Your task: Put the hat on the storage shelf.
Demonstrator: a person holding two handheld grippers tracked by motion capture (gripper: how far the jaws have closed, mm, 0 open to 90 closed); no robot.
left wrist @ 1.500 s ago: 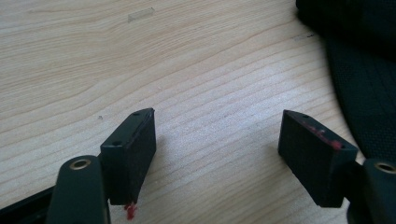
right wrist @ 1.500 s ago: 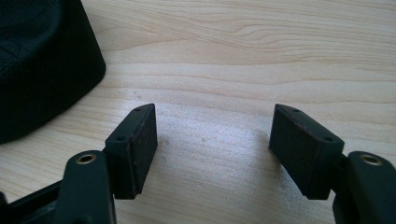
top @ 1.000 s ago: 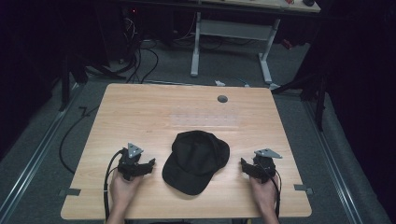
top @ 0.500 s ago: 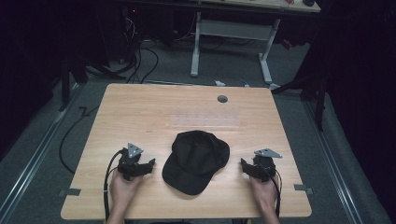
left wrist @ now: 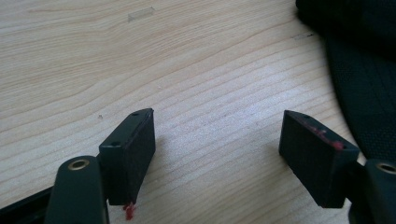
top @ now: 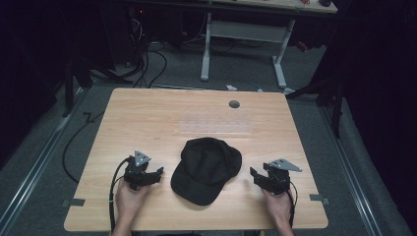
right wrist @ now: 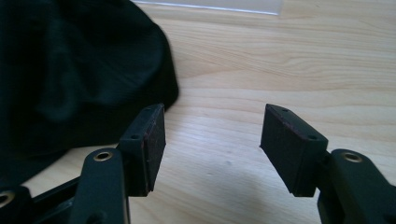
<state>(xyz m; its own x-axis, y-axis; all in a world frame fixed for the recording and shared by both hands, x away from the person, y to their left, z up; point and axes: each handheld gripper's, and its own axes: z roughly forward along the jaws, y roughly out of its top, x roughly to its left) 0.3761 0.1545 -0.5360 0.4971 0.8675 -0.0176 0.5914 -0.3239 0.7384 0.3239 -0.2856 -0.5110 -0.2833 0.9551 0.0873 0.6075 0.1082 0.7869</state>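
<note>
a black cap lies in the lower middle of the high view, brim toward the bottom edge, on the wooden table. it looks light and soft: the crown would likely crumple, so the stiffer brim rim seems the better hold. the left gripper sits lower left, the right gripper lower right; both stand wide apart and hold nothing, just beside the cap.

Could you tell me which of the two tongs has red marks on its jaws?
The left tongs: red flecks mark both jaws. The right tongs look plain black.
</note>
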